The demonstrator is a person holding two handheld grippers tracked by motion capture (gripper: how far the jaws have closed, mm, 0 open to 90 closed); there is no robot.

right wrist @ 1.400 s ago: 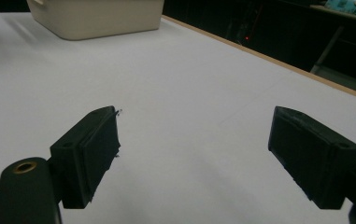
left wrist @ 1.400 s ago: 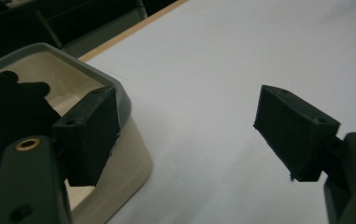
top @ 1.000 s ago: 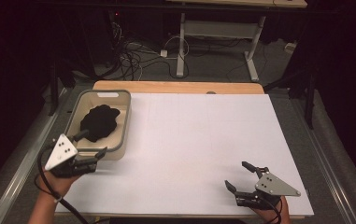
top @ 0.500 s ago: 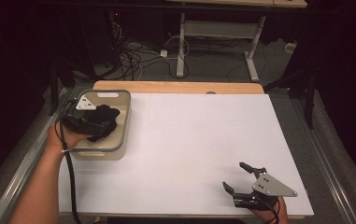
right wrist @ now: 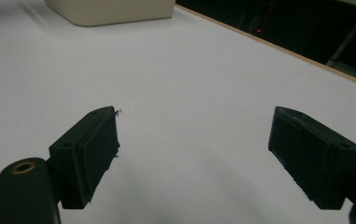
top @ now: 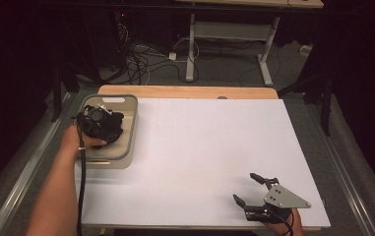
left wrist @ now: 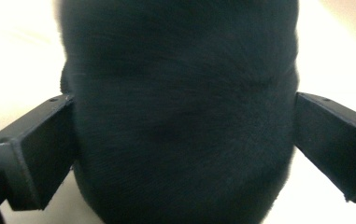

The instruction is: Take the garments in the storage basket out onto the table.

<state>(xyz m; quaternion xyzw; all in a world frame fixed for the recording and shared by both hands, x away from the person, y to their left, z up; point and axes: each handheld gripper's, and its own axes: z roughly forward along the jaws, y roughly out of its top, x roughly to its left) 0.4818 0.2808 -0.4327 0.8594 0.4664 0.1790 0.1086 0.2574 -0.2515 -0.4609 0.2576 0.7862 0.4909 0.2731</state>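
From the high view, my left gripper (top: pixel 101 125) reaches into the cream bin (top: pixel 128 140) at the table's far left, over the black furry thing (top: pixel 116 129). My right gripper (top: pixel 255 189) rests near right, well apart, jaws spread and empty.

In the left gripper view, the soft, rounded fur (left wrist: pixel 180 116) bulges between my jaws. They have just been opening; whether the pads press I cannot tell.

In the right gripper view, only smooth white table (right wrist: pixel 189 93) lies between my jaws.

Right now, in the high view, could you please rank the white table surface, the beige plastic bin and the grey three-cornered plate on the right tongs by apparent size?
1. White table surface, largest.
2. Beige plastic bin.
3. Grey three-cornered plate, smallest, though nearest the camera.
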